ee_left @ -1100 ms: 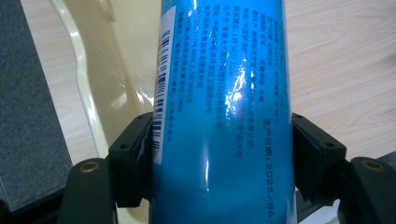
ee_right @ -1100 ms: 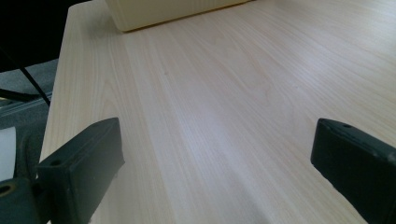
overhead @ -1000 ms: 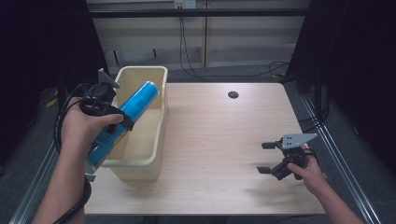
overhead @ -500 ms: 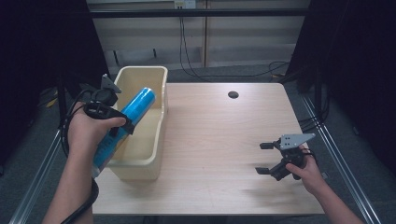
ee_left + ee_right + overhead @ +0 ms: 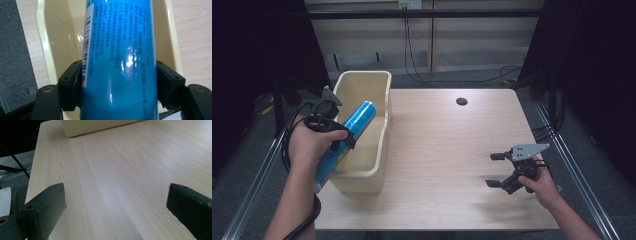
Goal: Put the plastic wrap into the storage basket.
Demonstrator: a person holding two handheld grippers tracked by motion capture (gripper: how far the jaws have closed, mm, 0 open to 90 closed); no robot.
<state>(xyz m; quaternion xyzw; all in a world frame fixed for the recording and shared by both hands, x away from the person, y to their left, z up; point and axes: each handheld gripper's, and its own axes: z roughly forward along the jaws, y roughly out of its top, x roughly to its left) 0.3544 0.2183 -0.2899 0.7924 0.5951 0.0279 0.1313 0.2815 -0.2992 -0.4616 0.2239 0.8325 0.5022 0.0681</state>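
Gripping the blue can point(image 5: 346, 140) in my left gripper point(image 5: 329, 127), I've got both fingers point(image 5: 71, 85) clamped on its sides, one pad on each flank, with the printed label and barcode facing my left gripper view. The can lies tilted over the cream bin point(image 5: 379, 85), its far end up above the bin's open hollow and its near end down over the bin's left wall, toward my forearm. From the high view my left hand point(image 5: 309, 145) wraps the gripper just left of the bin, cable looping under my wrist. The bin itself sits on the left part of the table point(image 5: 442, 150), long side running away from me.

Moving right of the bin: bare wood, and a small dark hole point(image 5: 461, 101) in the tabletop, well apart from the bin toward the far edge. Farther right again, my right gripper point(image 5: 496, 170) hovers low over the table, well apart from the bin, fingers point(image 5: 43, 205) spread wide with nothing between them but wood grain. Its grey three-cornered plate sits on top.
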